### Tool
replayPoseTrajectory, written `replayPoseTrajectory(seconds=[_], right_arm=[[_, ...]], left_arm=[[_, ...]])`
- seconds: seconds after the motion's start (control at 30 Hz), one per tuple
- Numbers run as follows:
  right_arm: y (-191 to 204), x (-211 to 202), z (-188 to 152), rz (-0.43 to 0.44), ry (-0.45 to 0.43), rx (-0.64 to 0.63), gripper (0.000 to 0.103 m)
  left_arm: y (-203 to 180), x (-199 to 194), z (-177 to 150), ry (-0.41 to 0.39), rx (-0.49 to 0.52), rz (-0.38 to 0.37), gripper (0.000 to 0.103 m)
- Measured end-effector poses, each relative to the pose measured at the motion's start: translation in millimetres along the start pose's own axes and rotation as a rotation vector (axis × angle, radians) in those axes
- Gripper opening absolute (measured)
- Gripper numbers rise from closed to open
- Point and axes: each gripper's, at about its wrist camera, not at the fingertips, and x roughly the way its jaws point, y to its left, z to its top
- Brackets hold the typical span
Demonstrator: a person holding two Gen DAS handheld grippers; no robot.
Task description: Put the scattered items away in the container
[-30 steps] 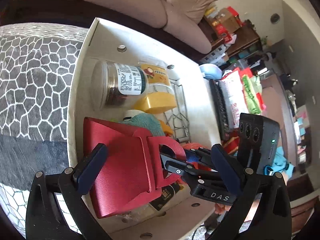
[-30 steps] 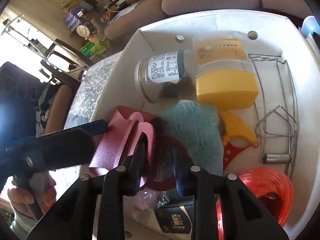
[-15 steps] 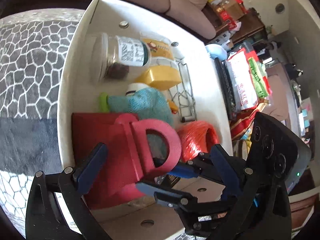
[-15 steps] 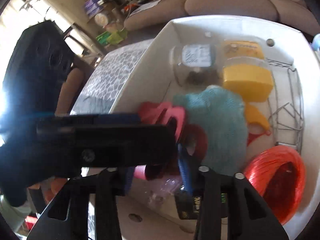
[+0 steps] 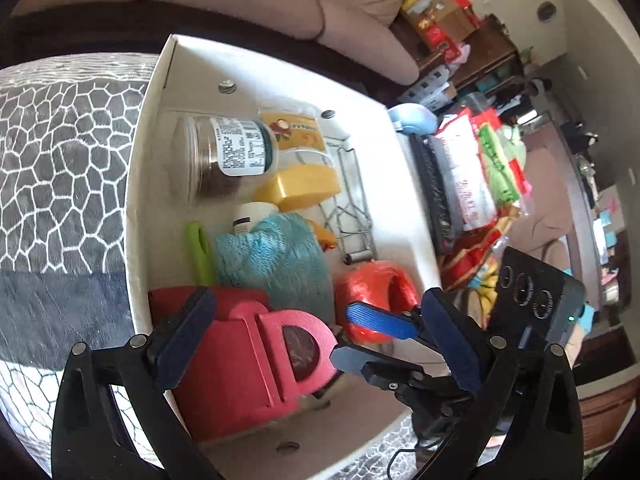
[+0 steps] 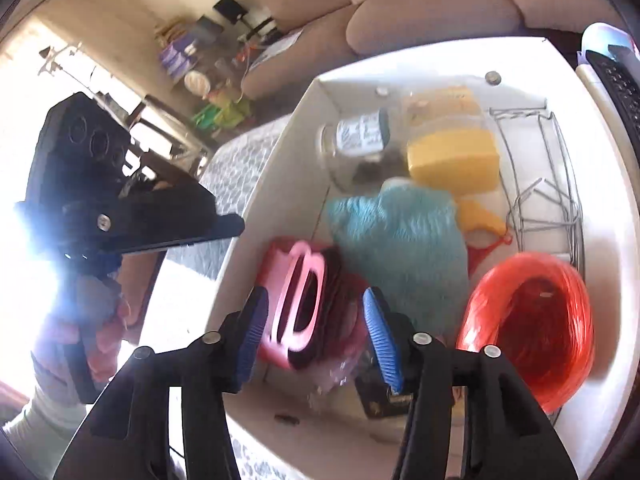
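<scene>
Along box L edge: red pouch.

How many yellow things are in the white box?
3 that I can see: a clear jar with a yellow lid beside the labelled glass jar, a yellow-labelled packet against the far wall, and a yellow plastic piece peeking from under the teal cloth. More may be hidden.

Bright daylight, blown-out glare at left, motion blur, fisheye-curved edges.

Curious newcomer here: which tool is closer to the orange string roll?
Right. The right tool, jaws just opened around the red bag's handle, hovers beside the orange string roll; the left tool is farther, over the bag.
</scene>
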Motion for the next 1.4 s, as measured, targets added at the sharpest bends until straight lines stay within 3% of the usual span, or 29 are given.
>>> replayPoseTrajectory(seconds=[0.07,0.17,0.33,0.43,0.47,0.53,0.6,0.73,0.93,1.23,1.4], right_arm=[[0.8,18.7,7.1,-0.05,0.04,-0.015,0.05],[10.5,45.3,-2.6,-0.136,0.161,-0.119,0.038],[7.9,47.0,-24.5,-0.126,0.189,-0.136,0.038],[9.0,30.8,-31.9,-0.12,0.12,-0.112,0.043],[11.0,21.7,-34.9,-0.126,0.093,-0.105,0.052],[16.5,2.6,-42.2,-0.157,0.039,-0.119,0.059],[23.0,-14.7,-52.1,-0.209,-0.001,-0.137,0.059],[28.5,-31.4,-75.1,-0.293,-0.037,-0.144,0.067],[24.3,-50.5,-99.7,-0.406,-0.068,-0.14,0.081],[53.5,-67.3,-122.3,-0.485,-0.149,-0.121,0.089],[73.5,-90.0,-132.7,-0.507,-0.199,-0.119,0.103]], left_arm=[[6.6,19.7,-3.1,0.059,-0.008,0.036,0.102],[-0.4,23.7,-18.0,0.083,0.061,0.102,0.097],[-7.5,14.8,-39.6,0.088,0.099,0.083,0.098],[-17.8,-4.9,-50.9,0.016,0.15,0.089,0.1],[-20.6,-13.3,-55.1,-0.002,0.157,0.083,0.102],[-24.8,-30.3,-67.7,-0.039,0.17,0.082,0.102],[-28.3,-46.4,-82.9,-0.069,0.196,0.086,0.102],[-33.8,-65.3,-121.0,-0.131,0.251,0.169,0.103],[-26.1,-54.3,-165.4,-0.124,0.268,0.298,0.103],[-34.2,-66.3,-194.4,-0.183,0.28,0.383,0.103],[-46.1,-87.9,-211.4,-0.213,0.294,0.4,0.103]])
